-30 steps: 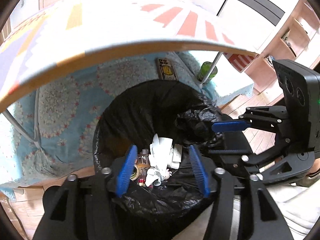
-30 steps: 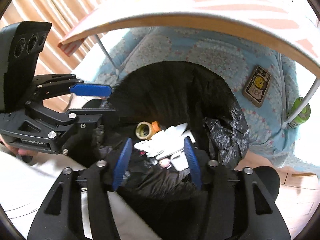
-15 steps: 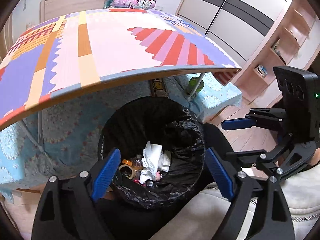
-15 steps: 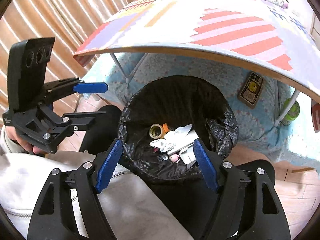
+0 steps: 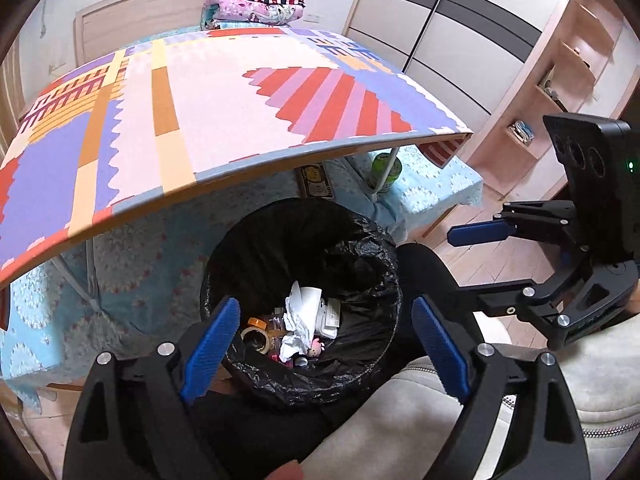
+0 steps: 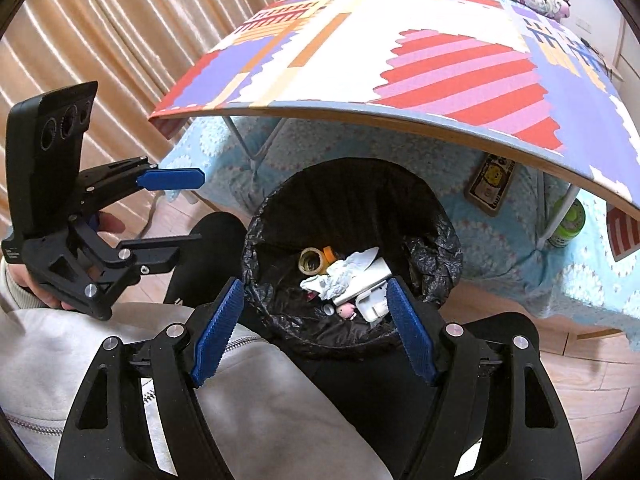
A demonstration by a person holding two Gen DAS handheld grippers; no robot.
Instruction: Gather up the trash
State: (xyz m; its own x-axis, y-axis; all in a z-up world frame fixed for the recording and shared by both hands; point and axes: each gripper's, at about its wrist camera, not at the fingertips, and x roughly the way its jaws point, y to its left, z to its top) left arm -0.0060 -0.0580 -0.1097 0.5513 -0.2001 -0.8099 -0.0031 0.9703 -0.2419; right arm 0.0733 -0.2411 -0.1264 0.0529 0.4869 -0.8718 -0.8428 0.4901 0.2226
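Note:
A round bin lined with a black bag (image 5: 360,240) (image 6: 436,240) stands on the floor under the table's near edge. Inside lie crumpled white tissue (image 5: 298,320) (image 6: 332,280), a tape roll (image 5: 254,338) (image 6: 312,260), a white box (image 6: 372,306) and small bits. My left gripper (image 5: 328,348) is open and empty, held above the bin's near rim. My right gripper (image 6: 314,334) is open and empty, also above the bin. Each gripper shows in the other's view: the right one (image 5: 520,264) and the left one (image 6: 160,216).
A low folding table with a colourful patterned top (image 5: 200,112) (image 6: 400,60) overhangs the bin. Under it are a blue floral mat (image 5: 132,248), a flat printed pack (image 6: 490,186) and a green can (image 6: 568,220). Wardrobe and shelves stand right; curtains left. My legs sit beneath the grippers.
Both grippers have risen and pulled back from inside the bin, and their jaws have opened wider. The trash stays in the bin.

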